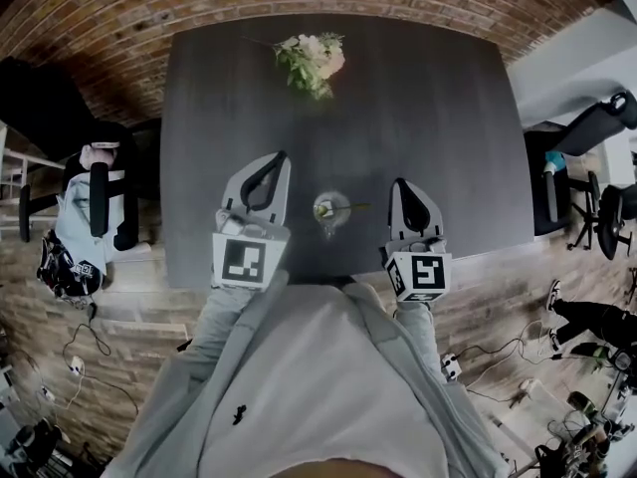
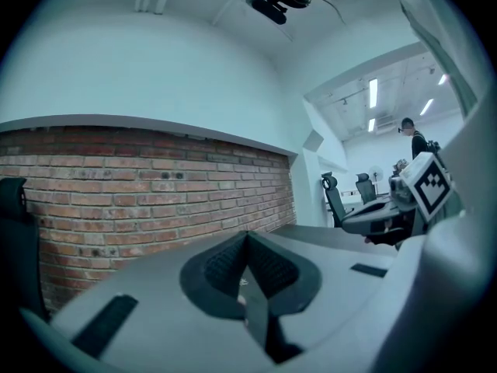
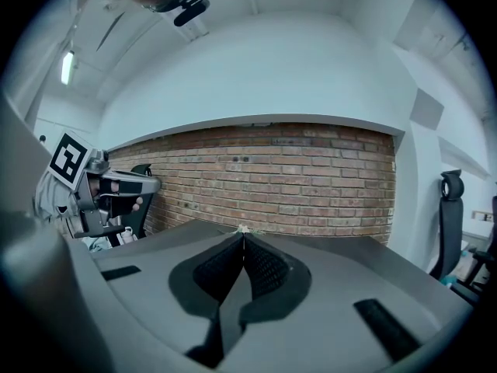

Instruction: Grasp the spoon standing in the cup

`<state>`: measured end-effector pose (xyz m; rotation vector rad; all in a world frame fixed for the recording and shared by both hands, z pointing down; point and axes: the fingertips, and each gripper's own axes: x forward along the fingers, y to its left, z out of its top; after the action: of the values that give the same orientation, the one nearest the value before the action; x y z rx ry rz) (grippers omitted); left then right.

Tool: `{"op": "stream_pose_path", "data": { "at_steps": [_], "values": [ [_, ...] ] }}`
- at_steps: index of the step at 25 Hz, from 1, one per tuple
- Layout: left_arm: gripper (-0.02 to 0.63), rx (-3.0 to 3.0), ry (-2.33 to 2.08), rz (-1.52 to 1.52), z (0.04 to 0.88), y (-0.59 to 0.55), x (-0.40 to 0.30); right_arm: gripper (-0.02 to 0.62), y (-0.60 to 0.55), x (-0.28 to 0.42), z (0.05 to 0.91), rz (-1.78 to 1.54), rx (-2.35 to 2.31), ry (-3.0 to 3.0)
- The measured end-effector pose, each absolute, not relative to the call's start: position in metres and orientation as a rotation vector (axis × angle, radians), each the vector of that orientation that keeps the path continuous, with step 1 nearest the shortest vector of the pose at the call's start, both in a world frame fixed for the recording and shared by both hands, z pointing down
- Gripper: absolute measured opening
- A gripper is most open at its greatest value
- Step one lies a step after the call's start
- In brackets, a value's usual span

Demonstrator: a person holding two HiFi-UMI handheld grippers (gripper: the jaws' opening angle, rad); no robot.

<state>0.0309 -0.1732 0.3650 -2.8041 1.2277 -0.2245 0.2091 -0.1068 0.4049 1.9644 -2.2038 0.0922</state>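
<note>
**Both tools flanking the cup, nothing gripped yet**

The cup [image 1: 326, 210] is standing near the front edge of the counter [image 1: 438, 98], between the two tools and touching neither. The spoon [image 1: 350, 206] is sitting in it, its handle leaning out toward the right tool [image 1: 400, 183]; whether the cup is holding anything else I cannot tell. The left tool [image 1: 282, 157] and the right one are pointing roughly level, jaws pressed together on nothing, which is looking like a ready stance. With the handle tilting rightward, the right tool is seeming the likelier taker, and it will be needing to open first. A bunch of flowers [image 1: 312, 60] is lying well apart at the far edge
</note>
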Motion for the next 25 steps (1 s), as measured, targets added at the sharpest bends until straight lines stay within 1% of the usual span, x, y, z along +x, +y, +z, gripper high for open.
{"op": "stream_pose_path", "data": {
  "at_steps": [12,18,19,21,25],
  "values": [
    [0.018,-2.821,1.271,-0.235,0.374,-0.176,0.019,0.017,-0.095,0.188,0.412,0.142,1.902,-2.286],
    [0.018,-2.846,1.248,-0.232,0.382,-0.175,0.026,0.018,-0.091,0.184,0.424,0.22,1.884,-2.313],
    [0.017,-2.853,1.245,-0.232,0.384,-0.174,0.027,0.03,-0.091,0.184,0.427,0.238,1.877,-2.315],
    [0.017,-2.864,1.233,-0.24,0.387,-0.173,0.029,0.113,-0.091,0.182,0.433,0.284,1.866,-2.32],
    [0.017,-2.875,1.2,-0.264,0.393,-0.17,0.036,0.147,-0.089,0.18,0.444,0.342,1.845,-2.32]
  ]
}}
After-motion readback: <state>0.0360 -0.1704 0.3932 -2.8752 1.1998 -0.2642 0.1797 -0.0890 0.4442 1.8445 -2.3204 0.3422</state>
